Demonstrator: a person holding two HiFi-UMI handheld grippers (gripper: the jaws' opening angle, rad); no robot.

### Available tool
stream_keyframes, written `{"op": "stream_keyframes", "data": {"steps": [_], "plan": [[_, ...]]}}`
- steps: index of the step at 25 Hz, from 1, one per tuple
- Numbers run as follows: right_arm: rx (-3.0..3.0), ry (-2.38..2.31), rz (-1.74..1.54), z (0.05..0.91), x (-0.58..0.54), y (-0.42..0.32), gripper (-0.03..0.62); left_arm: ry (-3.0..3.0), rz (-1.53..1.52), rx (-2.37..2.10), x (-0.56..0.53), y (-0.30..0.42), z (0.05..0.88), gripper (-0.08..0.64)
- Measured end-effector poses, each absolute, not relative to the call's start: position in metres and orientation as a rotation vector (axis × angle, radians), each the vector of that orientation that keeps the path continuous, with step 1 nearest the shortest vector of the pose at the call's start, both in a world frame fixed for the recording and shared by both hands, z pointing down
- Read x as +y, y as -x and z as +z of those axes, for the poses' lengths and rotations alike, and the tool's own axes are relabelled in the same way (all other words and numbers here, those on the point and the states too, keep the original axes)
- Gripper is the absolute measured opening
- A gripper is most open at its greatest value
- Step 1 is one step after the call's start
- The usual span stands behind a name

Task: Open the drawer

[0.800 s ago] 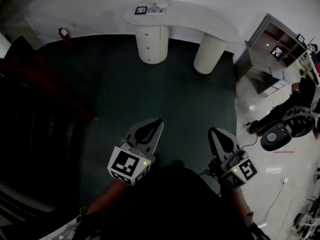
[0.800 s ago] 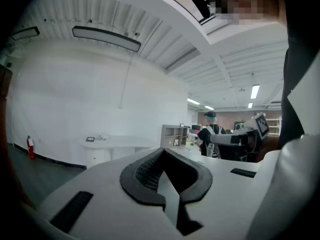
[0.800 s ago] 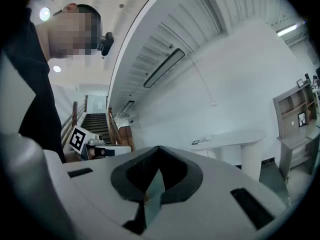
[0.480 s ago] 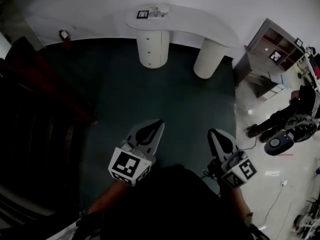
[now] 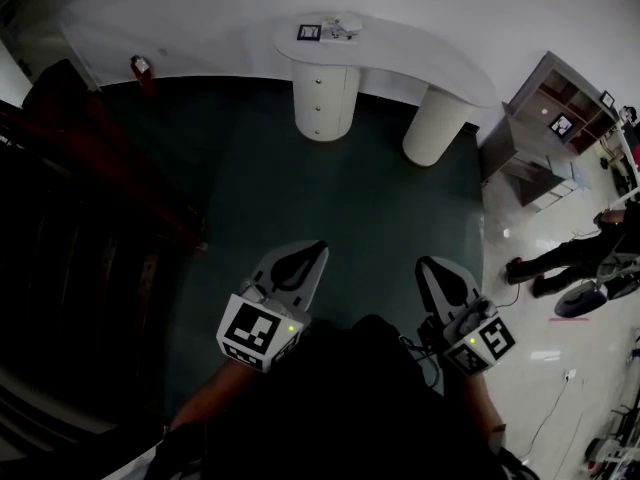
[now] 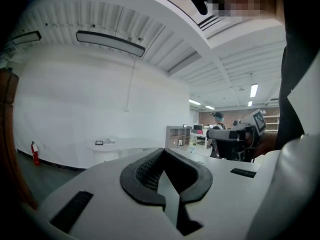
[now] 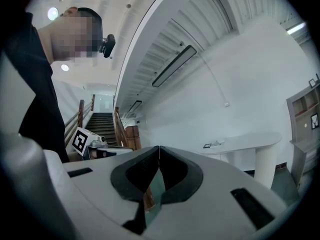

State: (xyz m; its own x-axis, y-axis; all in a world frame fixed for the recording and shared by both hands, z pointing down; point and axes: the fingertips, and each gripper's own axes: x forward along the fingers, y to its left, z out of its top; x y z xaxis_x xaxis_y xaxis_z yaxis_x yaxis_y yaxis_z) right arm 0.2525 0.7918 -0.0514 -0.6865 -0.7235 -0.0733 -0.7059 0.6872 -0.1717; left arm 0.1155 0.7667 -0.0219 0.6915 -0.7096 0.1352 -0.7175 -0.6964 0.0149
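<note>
Approach stage: we hold left gripper [image 5: 309, 252] and right gripper [image 5: 430, 269] level by body, jaws pressed together, empty, likely for walking. Drawers [image 5: 322, 103] under white desk [image 5: 420, 53] lie well ahead, not yet reached.

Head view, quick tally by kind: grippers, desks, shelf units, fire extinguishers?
Grey two-jaw grippers: 2 (left gripper, right gripper)
White curved desk with drawer pedestal: 1
Grey open shelf unit: 1
Red fire extinguisher: 1
Total: 5
</note>
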Motion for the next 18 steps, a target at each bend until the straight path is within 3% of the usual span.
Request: {"op": "stream_keyframes", "data": {"steps": [18], "plan": [[2.891,0.887,-0.330,-0.034,0.629,-0.187,0.017,-2.687,0.155,-1.343,0.630,-0.067,-0.013,0.011]]}}
